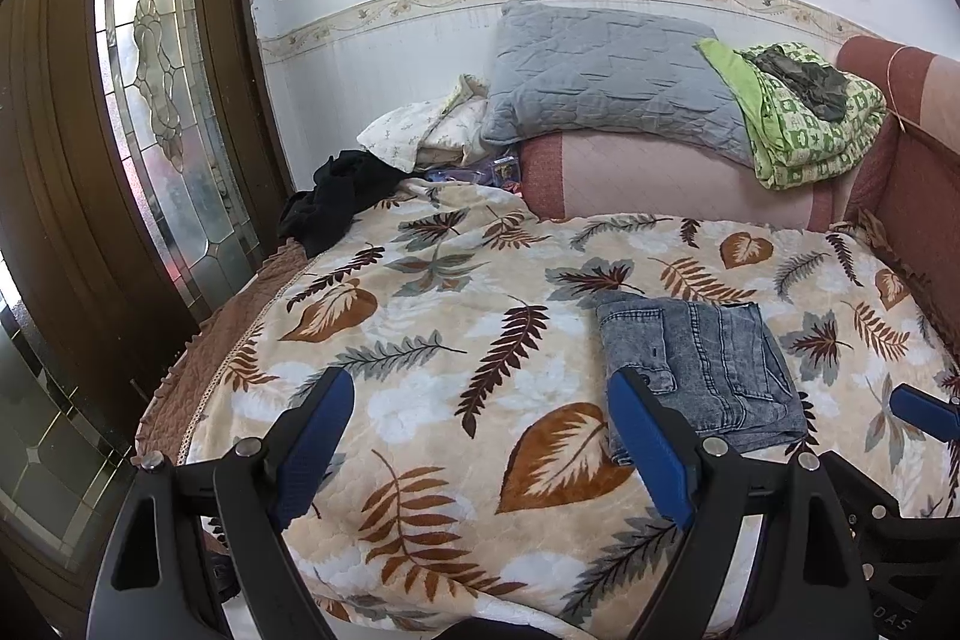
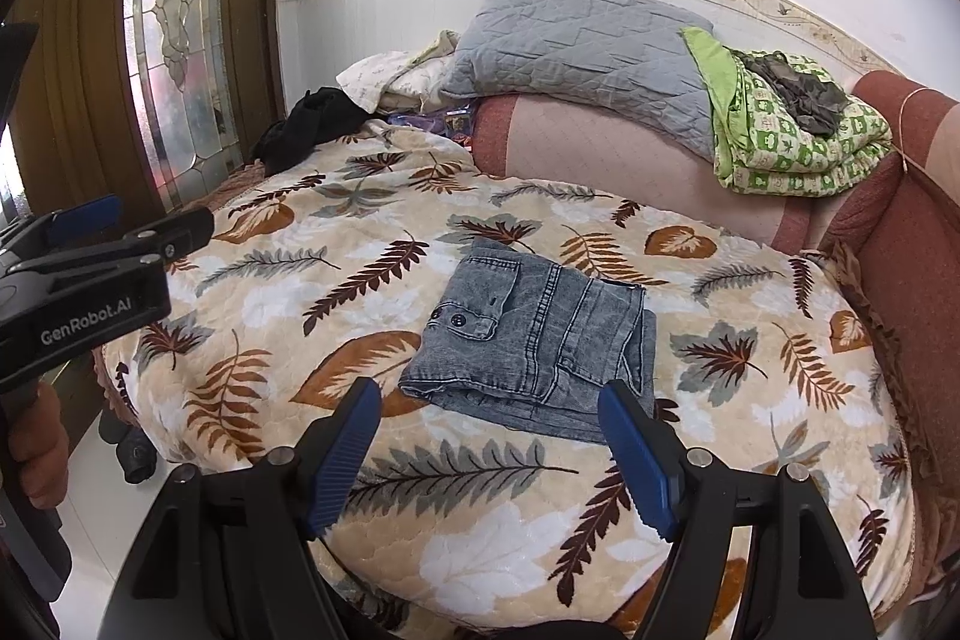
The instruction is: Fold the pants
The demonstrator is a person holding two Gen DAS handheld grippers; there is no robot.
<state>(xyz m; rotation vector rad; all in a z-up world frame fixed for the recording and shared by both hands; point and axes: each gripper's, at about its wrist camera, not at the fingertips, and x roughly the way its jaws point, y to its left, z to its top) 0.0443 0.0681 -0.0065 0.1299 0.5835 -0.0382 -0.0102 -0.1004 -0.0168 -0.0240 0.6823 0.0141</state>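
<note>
- The pants (image 2: 534,340), grey-blue washed denim, lie folded into a compact rectangle on the bed (image 2: 540,538), resting on its leaf-patterned blanket (image 2: 372,292).
- The folded bundle sits toward the right half of the bed, between the near edge and the bolster at the far edge, well apart from the left edge.
- A buttoned pocket flap faces up on the top layer; the stacked layers show along the side nearest the cameras.
- The left hand-held gripper (image 1: 480,454) hangs above the near-left part of the bed with its jaws wide apart and nothing between them; only blanket shows in the gap.
- Its right blue finger overlaps the near-left corner of the pants in the left wrist view; whether it touches the cloth cannot be told.
- The right hand-held gripper (image 2: 486,454) is also spread wide and empty, hanging over the near edge of the bed just in front of the pants.
- A person's hand (image 2: 36,436) grips the handle of the left tool at the left side of the right wrist view.
- Along the far edge a grey pillow (image 1: 606,76) leans on a pink bolster (image 1: 660,184), with a folded green quilt (image 1: 804,130) beside it toward the far-right corner.
- A black garment (image 1: 336,202) lies crumpled at the far-left corner of the bed.
</note>
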